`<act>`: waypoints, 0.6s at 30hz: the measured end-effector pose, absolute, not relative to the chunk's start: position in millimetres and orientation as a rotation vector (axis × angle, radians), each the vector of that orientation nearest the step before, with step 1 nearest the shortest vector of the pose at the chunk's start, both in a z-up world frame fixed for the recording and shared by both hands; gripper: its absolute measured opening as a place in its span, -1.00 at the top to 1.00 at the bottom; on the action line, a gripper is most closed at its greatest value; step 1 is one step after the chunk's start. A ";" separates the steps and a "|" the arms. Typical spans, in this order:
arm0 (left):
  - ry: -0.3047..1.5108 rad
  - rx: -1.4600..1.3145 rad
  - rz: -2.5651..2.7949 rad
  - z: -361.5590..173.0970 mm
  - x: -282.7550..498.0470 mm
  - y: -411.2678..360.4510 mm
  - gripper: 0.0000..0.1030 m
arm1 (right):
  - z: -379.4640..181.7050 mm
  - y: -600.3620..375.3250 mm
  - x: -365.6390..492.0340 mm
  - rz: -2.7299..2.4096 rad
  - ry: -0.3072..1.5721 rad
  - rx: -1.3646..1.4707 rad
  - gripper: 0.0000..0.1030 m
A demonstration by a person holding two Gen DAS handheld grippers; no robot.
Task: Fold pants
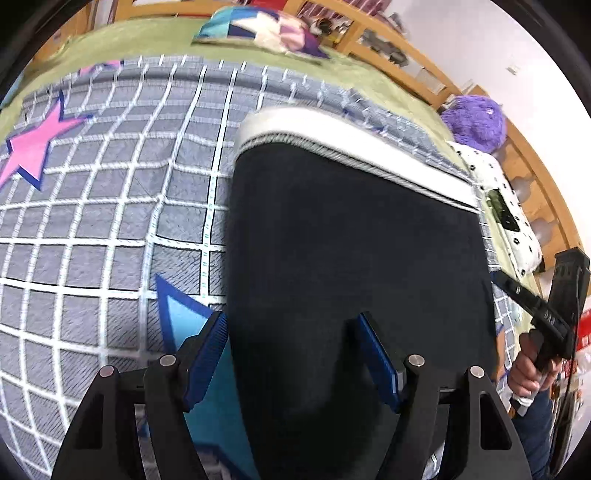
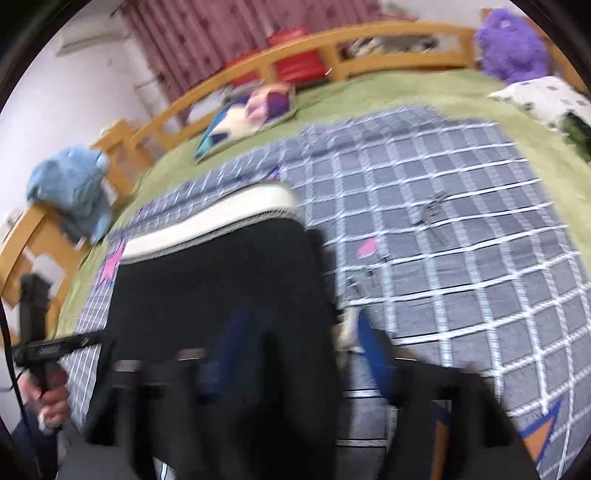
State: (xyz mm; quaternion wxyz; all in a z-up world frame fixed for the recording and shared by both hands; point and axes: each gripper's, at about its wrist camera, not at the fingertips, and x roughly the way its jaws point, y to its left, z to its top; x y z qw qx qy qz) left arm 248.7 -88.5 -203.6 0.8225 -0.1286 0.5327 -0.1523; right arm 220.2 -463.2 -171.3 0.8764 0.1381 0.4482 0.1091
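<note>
Black pants [image 1: 354, 258] with a white waistband [image 1: 354, 144] lie flat on a grey grid-patterned blanket [image 1: 110, 221]. My left gripper [image 1: 293, 363] hovers open over the near end of the pants, its blue pads [image 1: 207, 362] straddling the left part of the fabric without pressing it. In the blurred right wrist view the same pants [image 2: 221, 280] and waistband [image 2: 210, 218] show. There my right gripper [image 2: 301, 354] stands open over the pants' right edge, nothing pinched between its fingers. A hand [image 1: 528, 373] grips the right tool's handle at the far right of the left wrist view.
The blanket covers a green bedspread [image 2: 406, 92] inside a wooden bed frame [image 2: 369, 40]. A patchwork pillow [image 1: 258, 31], a purple plush [image 1: 474, 122], a spotted white pillow [image 1: 506, 206] and a blue plush [image 2: 70, 184] sit around the edges. The other hand [image 2: 48, 398] shows at left.
</note>
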 end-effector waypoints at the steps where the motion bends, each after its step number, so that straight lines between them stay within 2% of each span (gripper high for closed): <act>1: 1.140 -0.287 -0.328 -209.9 251.3 -89.5 -0.35 | -177.2 -456.3 224.9 0.237 0.963 0.278 -0.32; 3: 1.147 -0.317 -0.348 -220.3 256.8 -88.8 -0.36 | -198.0 -448.7 234.8 0.244 1.024 0.264 -0.33; 5: 1.138 -0.344 -0.371 -228.1 262.2 -86.5 -0.43 | -214.7 -454.8 246.5 0.308 1.036 0.368 -0.34; 8: 1.116 -0.385 -0.398 -232.2 268.8 -84.6 -0.39 | -230.8 -459.3 259.2 0.369 1.069 0.461 -0.36; 9: 1.112 -0.392 -0.414 -232.0 270.7 -85.1 -0.21 | -231.9 -459.7 260.1 0.373 1.072 0.466 -0.31; 10: 1.110 -0.403 -0.427 -231.4 271.6 -85.4 -0.10 | -229.6 -459.6 259.0 0.376 1.068 0.456 -0.16; 12: 1.073 -0.434 -0.442 -222.8 270.8 -82.0 0.48 | -222.2 -460.0 252.1 0.369 1.051 0.436 0.04; 14: 1.057 -0.419 -0.476 -208.9 271.5 -82.4 0.59 | -209.8 -465.0 245.2 0.348 1.029 0.496 0.25; 15: 1.048 -0.413 -0.500 -198.0 271.3 -81.7 0.64 | -201.9 -466.5 239.7 0.339 1.004 0.531 0.45; 18: 1.036 -0.432 -0.555 -175.0 269.0 -72.0 0.67 | -176.6 -456.6 229.1 0.319 0.961 0.556 0.53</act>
